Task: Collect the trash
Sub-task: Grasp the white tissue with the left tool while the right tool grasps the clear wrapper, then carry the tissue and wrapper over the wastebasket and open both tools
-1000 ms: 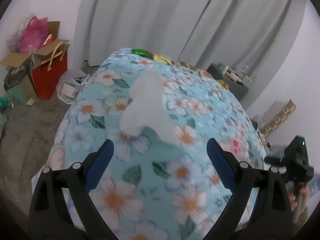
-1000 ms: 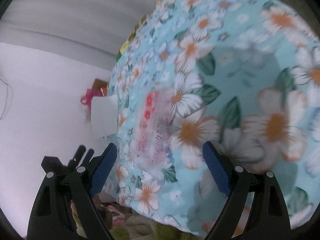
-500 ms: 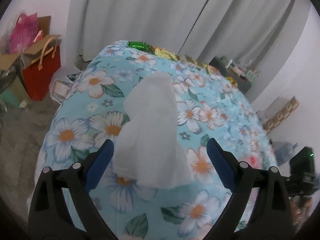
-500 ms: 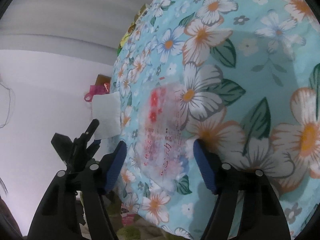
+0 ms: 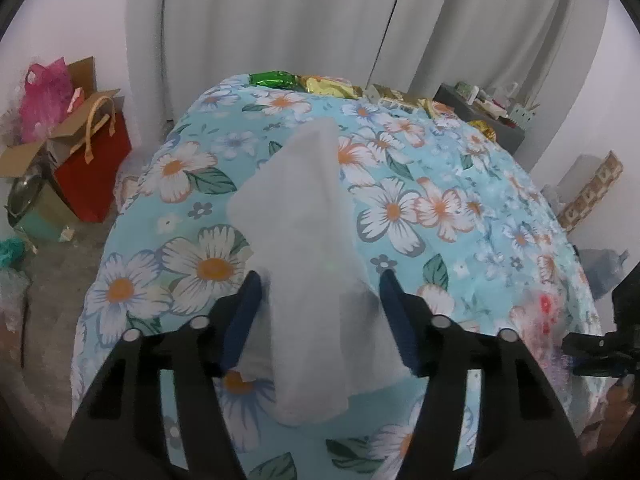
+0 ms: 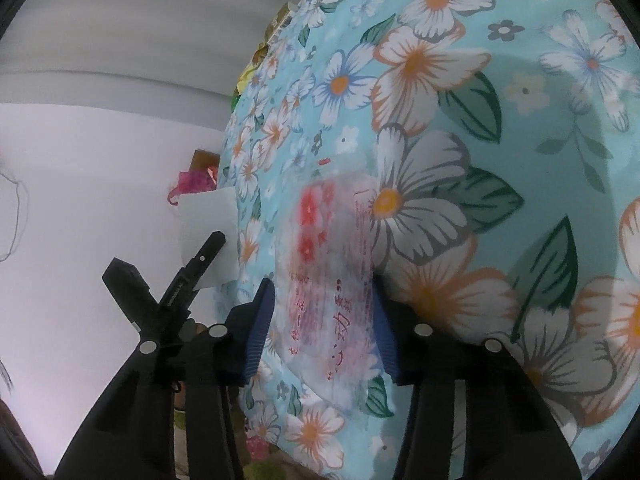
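While the left gripper [image 5: 318, 300] sits low in the frame's centre, its 2 blue fingers [image 5: 244, 312] straddle a white tissue [image 5: 304, 248] lying on the floral tablecloth [image 5: 420, 208] — jaws parted, with slight gaps at either side, not clamped. Foil wrappers [image 5: 276, 79] line the cloth's far edge at upper centre; a red bag [image 5: 94, 172] stands at left. The right gripper [image 6: 322, 320] — lower centre of its view — has a clear plastic wrapper [image 6: 332, 280] with red print between its fingers; whether they pinch it I cannot tell.
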Demonstrator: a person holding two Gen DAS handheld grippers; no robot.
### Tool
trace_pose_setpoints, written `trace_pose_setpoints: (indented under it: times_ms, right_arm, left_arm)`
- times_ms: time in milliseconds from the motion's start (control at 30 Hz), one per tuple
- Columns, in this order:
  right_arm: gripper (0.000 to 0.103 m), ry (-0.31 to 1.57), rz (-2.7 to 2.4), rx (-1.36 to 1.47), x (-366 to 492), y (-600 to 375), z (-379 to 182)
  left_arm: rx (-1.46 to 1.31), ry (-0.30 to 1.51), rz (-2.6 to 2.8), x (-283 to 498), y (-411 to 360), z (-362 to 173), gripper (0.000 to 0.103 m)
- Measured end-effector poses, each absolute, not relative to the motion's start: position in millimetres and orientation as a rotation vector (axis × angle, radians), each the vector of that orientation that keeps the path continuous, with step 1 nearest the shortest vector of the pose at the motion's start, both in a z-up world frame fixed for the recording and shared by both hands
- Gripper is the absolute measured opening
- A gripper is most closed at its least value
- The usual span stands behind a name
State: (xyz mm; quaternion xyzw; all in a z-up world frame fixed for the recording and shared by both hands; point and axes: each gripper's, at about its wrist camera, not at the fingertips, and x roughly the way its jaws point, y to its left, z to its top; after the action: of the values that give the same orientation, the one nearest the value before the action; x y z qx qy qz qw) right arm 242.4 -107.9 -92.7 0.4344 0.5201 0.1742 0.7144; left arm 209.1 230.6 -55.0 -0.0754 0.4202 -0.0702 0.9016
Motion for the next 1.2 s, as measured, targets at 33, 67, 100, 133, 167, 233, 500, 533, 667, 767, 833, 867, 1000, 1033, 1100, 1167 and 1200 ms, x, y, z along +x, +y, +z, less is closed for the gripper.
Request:
trace_pose_setpoints:
  times_ms: [33, 67, 100, 133, 167, 233, 500, 533, 667, 767, 833, 867, 1000, 1033, 1100, 1167, 1200]
  right_arm:
    - [0.044, 1.152, 0.384, 0.963, 242, -108, -93]
    - [0.043, 1.152, 0.383, 0.964, 242, -108, -94]
    - [0.042, 1.151, 0.382, 0.964, 244, -108, -94]
    - [0.04, 1.151, 0.38, 0.964, 244, -108, -95]
    - [0.038, 1.155, 0.377, 0.964, 243, -108, -95]
    - [0.035, 1.157, 0.371, 0.968, 243, -109, -96]
    - [0.021, 1.161, 0.355, 0.998, 234, -117, -98]
    - [0.019, 1.16, 0.354, 1.006, 233, -118, -99]
    - [0.013, 1.155, 0.357, 1.027, 231, -120, -100]
    - [0.01, 1.148, 0.359, 1.032, 228, -122, -99]
    - [0.009, 1.142, 0.359, 1.033, 227, -123, -98]
    - [0.008, 1.138, 0.36, 1.033, 226, -124, -97]
    - [0.007, 1.124, 0.364, 1.036, 223, -127, -93]
    - [0.007, 1.121, 0.365, 1.037, 223, -127, -92]
    - [0.007, 1.116, 0.367, 1.039, 222, -128, -91]
    - [0.007, 1.111, 0.368, 1.038, 222, -129, -90]
    - [0.006, 1.107, 0.376, 1.032, 220, -131, -89]
  left_arm:
    - [-0.15, 0.871, -0.138, 209, 230, -56, 0.05]
    - [-0.146, 0.872, -0.133, 209, 229, -56, 0.047]
    - [-0.141, 0.872, -0.129, 209, 228, -56, 0.045]
    - [-0.136, 0.871, -0.127, 208, 227, -56, 0.042]
    - [-0.131, 0.87, -0.125, 208, 227, -57, 0.039]
    - [-0.127, 0.869, -0.126, 208, 226, -57, 0.033]
    - [-0.101, 0.85, -0.148, 203, 220, -53, 0.012]
    - [-0.097, 0.846, -0.151, 202, 219, -52, 0.01]
    - [-0.076, 0.828, -0.159, 198, 214, -47, 0.005]
    - [-0.066, 0.814, -0.162, 195, 211, -43, 0.005]
    - [-0.064, 0.804, -0.165, 192, 208, -40, 0.005]
    - [-0.061, 0.8, -0.167, 191, 207, -39, 0.004]
    - [-0.043, 0.782, -0.175, 187, 202, -34, 0.004]
    - [-0.034, 0.775, -0.175, 186, 199, -32, 0.004]
    - [-0.015, 0.761, -0.174, 184, 196, -29, 0.004]
    - [-0.006, 0.753, -0.175, 183, 194, -26, 0.004]
    - [-0.003, 0.749, -0.175, 183, 193, -26, 0.004]
